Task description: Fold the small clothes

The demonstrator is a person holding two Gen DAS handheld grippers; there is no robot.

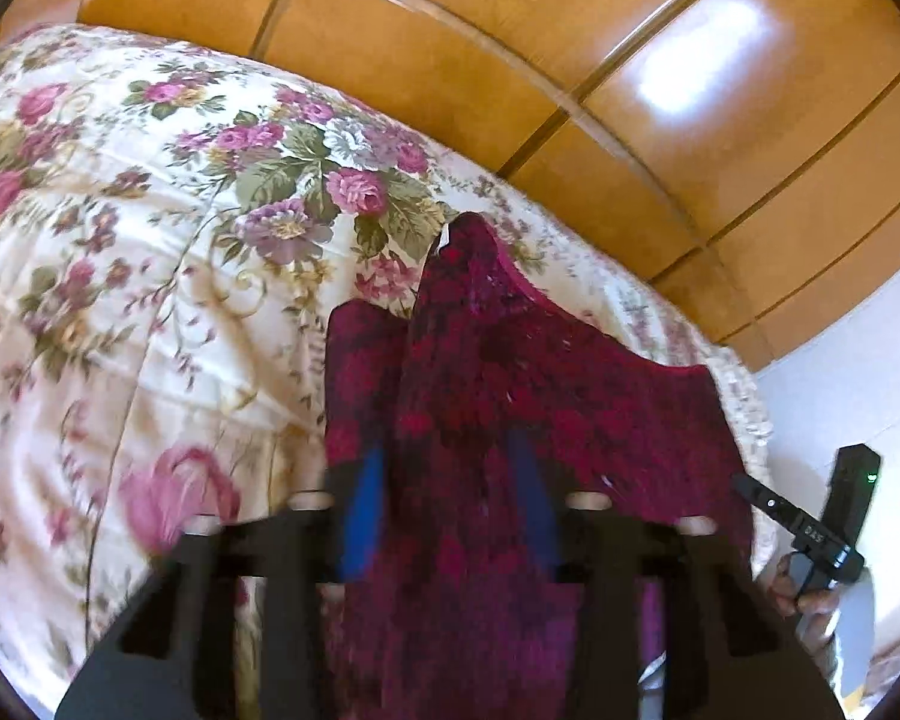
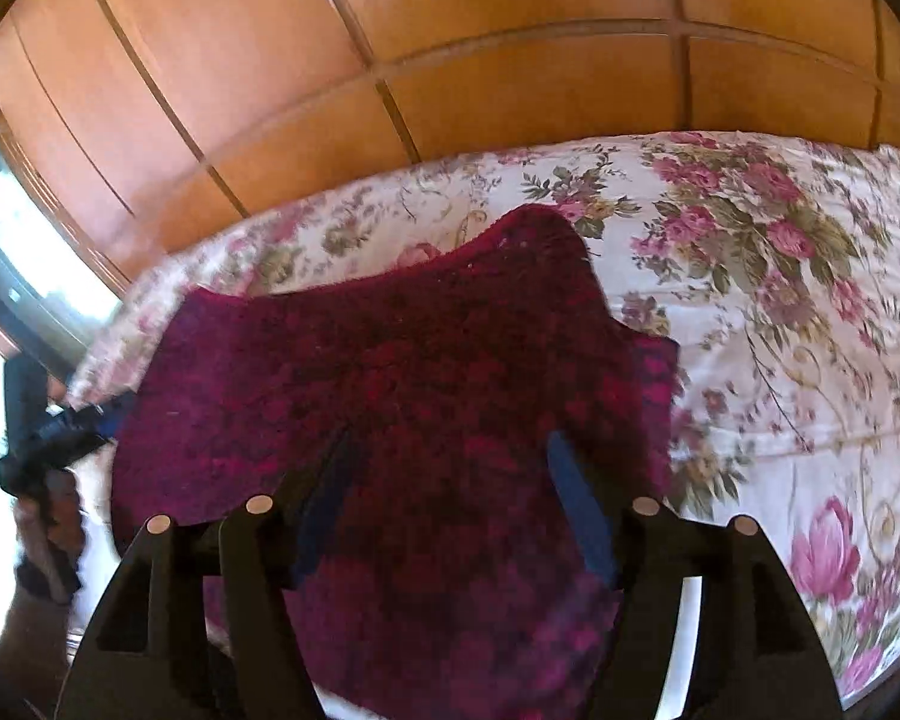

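Observation:
A dark red, flower-patterned garment (image 1: 510, 360) hangs lifted above the floral bedspread (image 1: 150, 240). In the left wrist view its cloth is bunched between the blue pads of my left gripper (image 1: 447, 468), which is shut on it. In the right wrist view the same garment (image 2: 390, 360) spreads wide, and its left corner meets the left gripper (image 2: 105, 417). My right gripper (image 2: 450, 444) is open, its blue fingers (image 2: 576, 480) standing wide apart. The cloth lies loosely across and between them, and part of the left finger is covered.
A bed with a cream floral bedspread (image 2: 780, 330) fills the lower part of both views. Glossy wooden wardrobe doors (image 1: 570, 60) rise close behind it. A bright window (image 2: 18, 228) is at the far left. A person's hand (image 1: 810, 600) holds a gripper handle at the right edge.

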